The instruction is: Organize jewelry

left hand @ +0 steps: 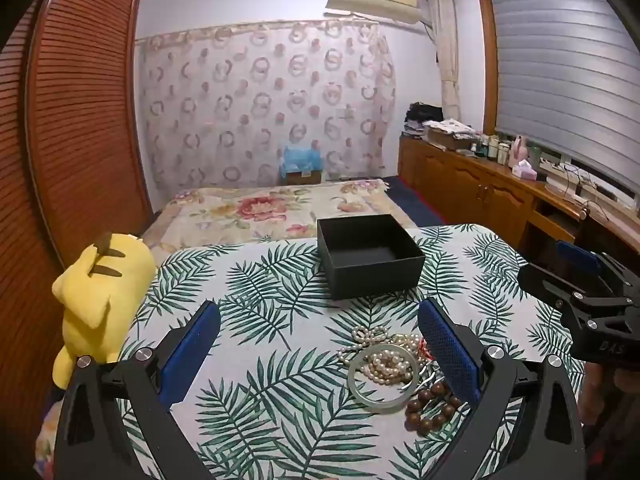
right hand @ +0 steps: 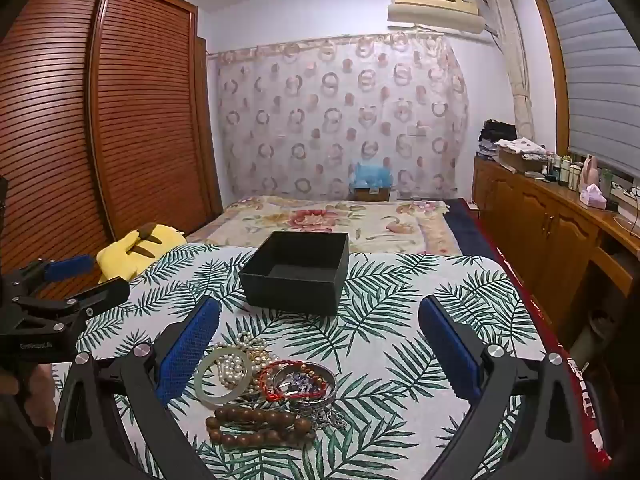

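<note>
A heap of jewelry lies on the leaf-print tablecloth point(left hand: 256, 360): a pale jade bangle point(left hand: 352, 384) point(right hand: 204, 390), pearl strands point(left hand: 384, 364) point(right hand: 232, 364), a brown wooden bead bracelet point(left hand: 430, 408) point(right hand: 256, 426), a red cord bracelet point(right hand: 280, 376) and a silver bangle point(right hand: 324, 394). Behind the heap stands an open, empty black box point(left hand: 370, 256) point(right hand: 296, 266). My left gripper point(left hand: 320, 348) hovers open over the cloth, the heap beside its right finger. My right gripper point(right hand: 320, 344) is open too, with the heap near its left finger. Neither holds anything.
A yellow plush toy point(left hand: 100, 292) point(right hand: 136, 250) lies at the table's left edge. Beyond the table is a bed with a floral cover point(left hand: 272, 208). A louvred wooden wardrobe point(right hand: 100, 120) stands left, a wooden sideboard point(left hand: 480, 184) with small items right.
</note>
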`<state>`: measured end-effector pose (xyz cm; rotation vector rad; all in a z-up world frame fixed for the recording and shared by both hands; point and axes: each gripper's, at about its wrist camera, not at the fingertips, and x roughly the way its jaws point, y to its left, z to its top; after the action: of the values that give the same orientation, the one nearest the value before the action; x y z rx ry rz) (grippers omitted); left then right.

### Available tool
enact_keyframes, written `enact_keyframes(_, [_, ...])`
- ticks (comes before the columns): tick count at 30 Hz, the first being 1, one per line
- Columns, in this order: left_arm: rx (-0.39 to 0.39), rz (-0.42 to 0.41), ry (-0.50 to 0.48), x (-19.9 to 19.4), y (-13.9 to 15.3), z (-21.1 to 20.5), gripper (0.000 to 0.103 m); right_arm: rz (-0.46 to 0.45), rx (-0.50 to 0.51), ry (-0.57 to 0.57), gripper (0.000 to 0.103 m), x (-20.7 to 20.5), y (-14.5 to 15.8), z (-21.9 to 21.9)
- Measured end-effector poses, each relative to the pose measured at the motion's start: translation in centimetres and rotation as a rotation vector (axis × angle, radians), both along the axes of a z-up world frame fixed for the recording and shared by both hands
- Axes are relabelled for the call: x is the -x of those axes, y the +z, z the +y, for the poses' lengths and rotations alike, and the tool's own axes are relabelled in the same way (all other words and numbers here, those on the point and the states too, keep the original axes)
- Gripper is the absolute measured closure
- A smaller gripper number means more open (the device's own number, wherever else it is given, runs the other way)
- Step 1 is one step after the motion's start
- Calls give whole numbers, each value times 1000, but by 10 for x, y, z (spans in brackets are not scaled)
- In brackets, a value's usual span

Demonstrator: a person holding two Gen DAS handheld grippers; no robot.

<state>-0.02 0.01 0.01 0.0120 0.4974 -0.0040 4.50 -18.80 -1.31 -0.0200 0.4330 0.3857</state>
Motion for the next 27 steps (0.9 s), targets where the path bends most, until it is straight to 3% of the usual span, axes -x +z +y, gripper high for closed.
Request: enact_keyframes(27, [8, -6, -3, 4, 4, -2, 8, -2, -7, -2, 2, 1, 0, 1])
